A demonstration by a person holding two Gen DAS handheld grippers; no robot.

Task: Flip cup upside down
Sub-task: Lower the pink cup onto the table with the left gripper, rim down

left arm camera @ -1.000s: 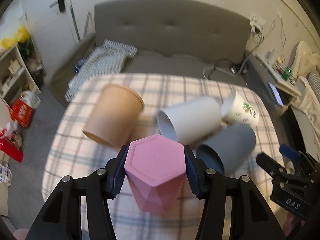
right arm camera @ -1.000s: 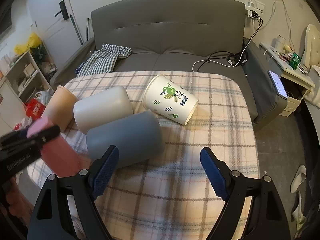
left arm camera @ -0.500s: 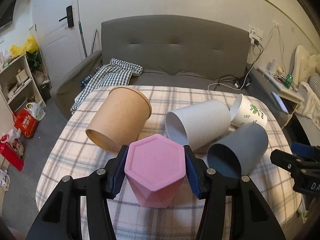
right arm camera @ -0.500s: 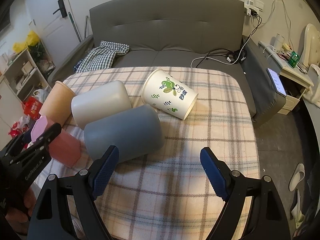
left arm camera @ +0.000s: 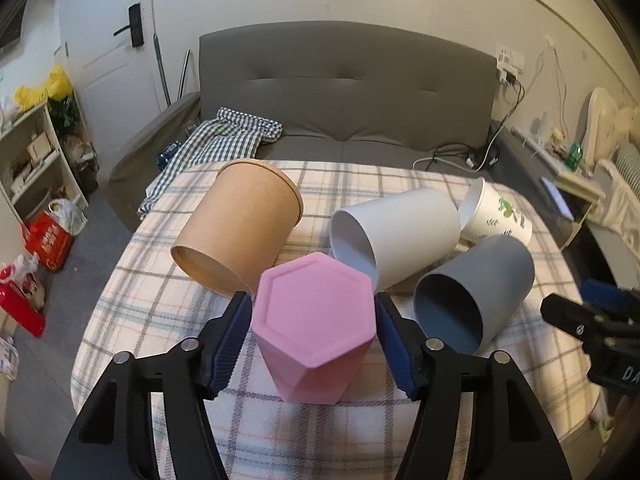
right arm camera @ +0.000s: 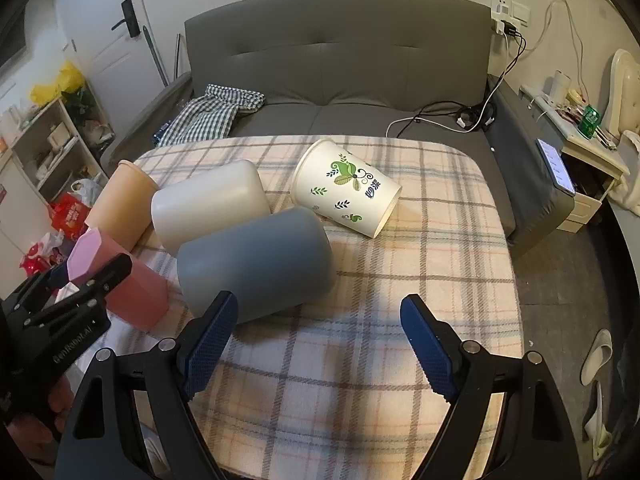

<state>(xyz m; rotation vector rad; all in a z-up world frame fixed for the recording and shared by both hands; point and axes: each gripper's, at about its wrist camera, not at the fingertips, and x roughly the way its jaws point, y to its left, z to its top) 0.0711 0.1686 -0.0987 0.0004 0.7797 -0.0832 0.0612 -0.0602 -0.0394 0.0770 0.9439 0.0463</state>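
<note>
A pink hexagonal cup (left arm camera: 316, 328) stands upside down on the plaid table (left arm camera: 168, 292), base up. My left gripper (left arm camera: 314, 344) has a finger on each side of it, with small gaps showing. It also shows in the right wrist view (right arm camera: 128, 280) at the left. My right gripper (right arm camera: 316, 344) is open and empty over the table's front, near the grey cup (right arm camera: 256, 264).
A brown paper cup (left arm camera: 240, 228), a white cup (left arm camera: 400, 236), a grey cup (left arm camera: 476, 292) and a leaf-printed paper cup (right arm camera: 344, 196) lie on their sides. A grey sofa (right arm camera: 340, 64) stands behind. Shelves (left arm camera: 32, 160) are at the left.
The left gripper lowered the pink cup onto the table and its fingers have eased off it slightly. The right gripper has hardly moved.
</note>
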